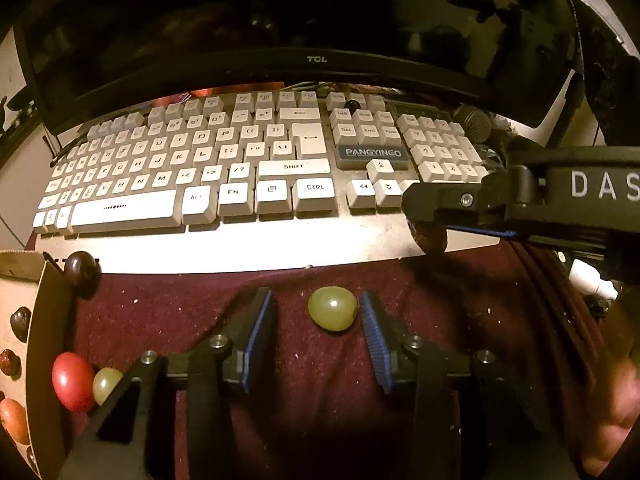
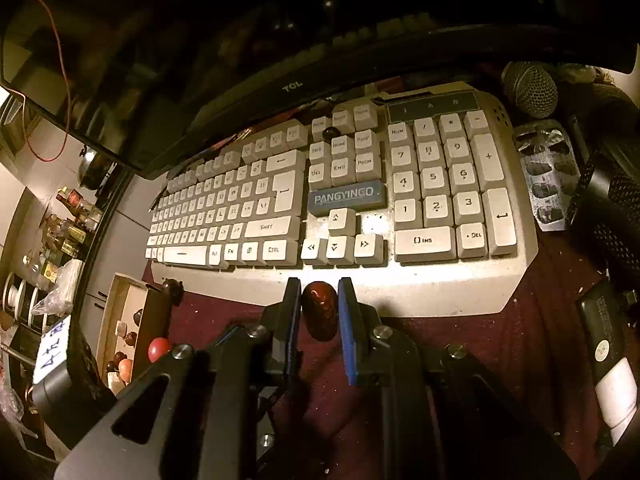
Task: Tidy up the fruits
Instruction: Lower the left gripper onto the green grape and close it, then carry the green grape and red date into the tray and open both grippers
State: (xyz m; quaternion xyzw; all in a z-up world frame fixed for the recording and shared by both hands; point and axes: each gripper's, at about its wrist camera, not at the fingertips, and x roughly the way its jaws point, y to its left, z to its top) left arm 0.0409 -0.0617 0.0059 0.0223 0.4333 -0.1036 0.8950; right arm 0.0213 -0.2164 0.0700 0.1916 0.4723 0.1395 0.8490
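Green grape sits on the maroon tabletop cloth just below the keyboard, between the left tool's spread pads, untouched; likely light, soft-skinned, rolls, so pinch gently across its middle; right tool pinches a dark red fruit.

left fingers parted, right fingers clamped shut.
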